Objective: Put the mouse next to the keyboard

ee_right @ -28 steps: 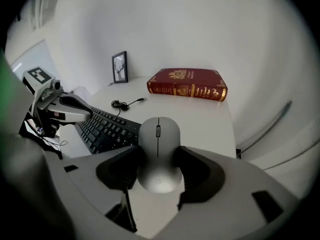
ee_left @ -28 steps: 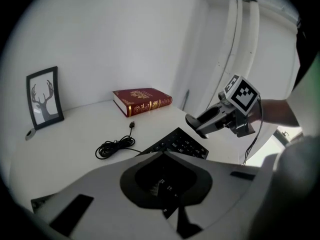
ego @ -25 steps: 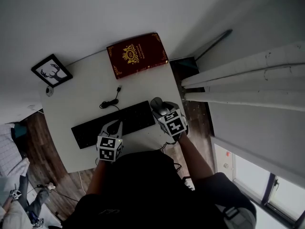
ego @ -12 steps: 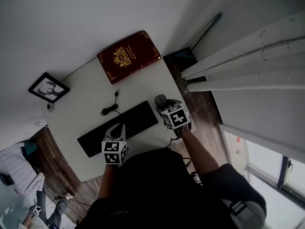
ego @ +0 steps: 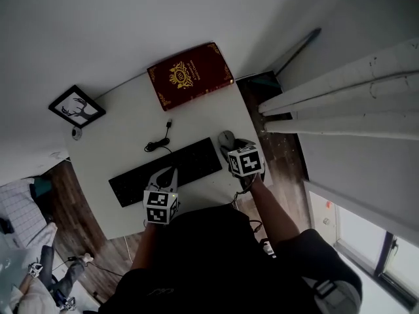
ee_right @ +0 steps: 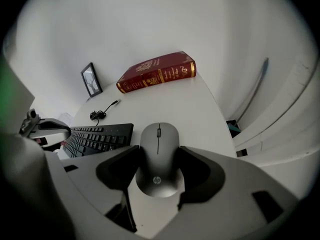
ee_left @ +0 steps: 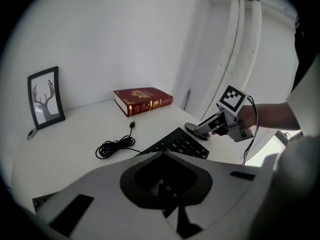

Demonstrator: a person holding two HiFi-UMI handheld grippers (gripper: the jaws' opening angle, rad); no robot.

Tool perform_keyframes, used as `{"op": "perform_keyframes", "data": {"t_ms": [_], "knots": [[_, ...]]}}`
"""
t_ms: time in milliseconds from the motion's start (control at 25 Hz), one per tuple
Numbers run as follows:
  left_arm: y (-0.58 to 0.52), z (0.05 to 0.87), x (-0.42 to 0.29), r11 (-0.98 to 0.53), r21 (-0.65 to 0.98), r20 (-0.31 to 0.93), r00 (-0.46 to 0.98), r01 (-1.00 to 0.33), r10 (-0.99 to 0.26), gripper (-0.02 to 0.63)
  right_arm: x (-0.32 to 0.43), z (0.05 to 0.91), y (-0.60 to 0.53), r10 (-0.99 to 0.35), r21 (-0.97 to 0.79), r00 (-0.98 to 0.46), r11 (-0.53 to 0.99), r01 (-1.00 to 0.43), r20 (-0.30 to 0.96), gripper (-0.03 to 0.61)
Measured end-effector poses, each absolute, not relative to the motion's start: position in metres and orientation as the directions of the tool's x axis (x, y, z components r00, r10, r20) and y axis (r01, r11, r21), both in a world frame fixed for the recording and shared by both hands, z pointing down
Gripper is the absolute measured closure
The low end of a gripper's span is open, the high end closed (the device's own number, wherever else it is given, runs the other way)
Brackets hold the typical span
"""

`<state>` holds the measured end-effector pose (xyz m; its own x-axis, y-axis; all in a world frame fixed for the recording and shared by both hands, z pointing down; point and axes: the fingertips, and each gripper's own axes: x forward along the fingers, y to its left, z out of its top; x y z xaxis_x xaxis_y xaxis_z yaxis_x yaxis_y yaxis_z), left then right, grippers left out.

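A grey mouse [ee_right: 159,154] lies between the jaws of my right gripper [ee_right: 159,149], which is shut on its two sides. It sits low over the white table [ego: 124,129], just right of the black keyboard [ego: 190,162], near the table's right edge. In the head view the mouse [ego: 226,138] pokes out ahead of the right gripper [ego: 230,149]. My left gripper [ego: 169,173] hovers over the keyboard's front edge, shut with nothing in it. From the left gripper view I see the keyboard [ee_left: 180,143] and the mouse [ee_left: 192,129] under the right gripper.
A red book [ego: 190,75] lies at the table's far right corner. A framed antler picture [ego: 76,106] stands at the far left. The keyboard's coiled cable [ego: 159,141] lies behind it. White curtains [ego: 340,103] hang just right of the table.
My right gripper has sunk a little toward the table with the mouse and rolled slightly. The left gripper has stayed put. The head camera has shifted.
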<state>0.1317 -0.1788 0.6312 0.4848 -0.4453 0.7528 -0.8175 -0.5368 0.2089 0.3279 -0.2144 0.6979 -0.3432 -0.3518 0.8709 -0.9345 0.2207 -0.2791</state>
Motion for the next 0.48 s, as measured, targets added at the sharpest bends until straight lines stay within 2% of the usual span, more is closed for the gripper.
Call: {"op": "perform_keyframes", "data": {"t_ms": [320,480], "knots": [[-0.164,0.625,0.125,-0.51,0.22,0.739,0.484,-0.832,-0.47,0.611,0.323,0.704,-0.217,-0.388,-0.229,-0.321,0.264,-0.937,0.864,0.302],[-0.158,0.614,0.127,-0.506,0.224,0.723,0.491,-0.833,-0.487,0.611,0.329,0.692,-0.219,-0.447,-0.216,-0.31,0.249,-0.944,0.839,0.298]]}}
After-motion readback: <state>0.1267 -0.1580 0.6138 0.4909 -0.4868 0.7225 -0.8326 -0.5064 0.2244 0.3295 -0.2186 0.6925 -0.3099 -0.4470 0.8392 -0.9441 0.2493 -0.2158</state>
